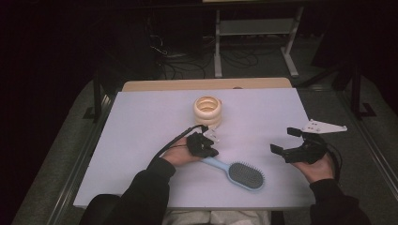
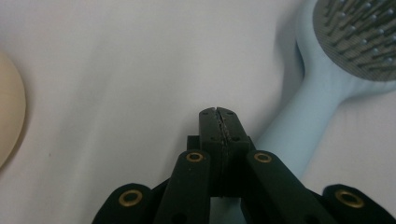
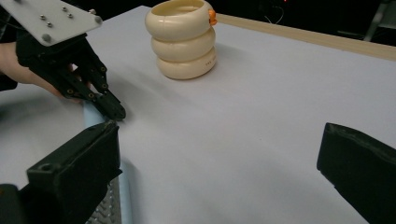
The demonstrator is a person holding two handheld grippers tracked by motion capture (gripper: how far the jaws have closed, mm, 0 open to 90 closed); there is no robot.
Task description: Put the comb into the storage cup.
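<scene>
A pale sheet covers the table (image 1: pixel 141 122), with a dark room beyond. The light-blue hairbrush (image 1: pixel 239 173) lies flat, near the cream ringed pot (image 1: pixel 208 111); it looks light, rigid and smooth, best taken by its slim handle. The left gripper (image 1: pixel 210 151), jaws pressed together and empty, sits at that handle's end, while the right gripper (image 1: pixel 286 140) stands spread wide beyond the brush head.

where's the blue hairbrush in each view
high view: hairbrush lies lower centre, its handle by the left tongs.
left gripper view: right side, head at top right.
right gripper view: bottom left.
shared landmark: cream ringed container.
</scene>
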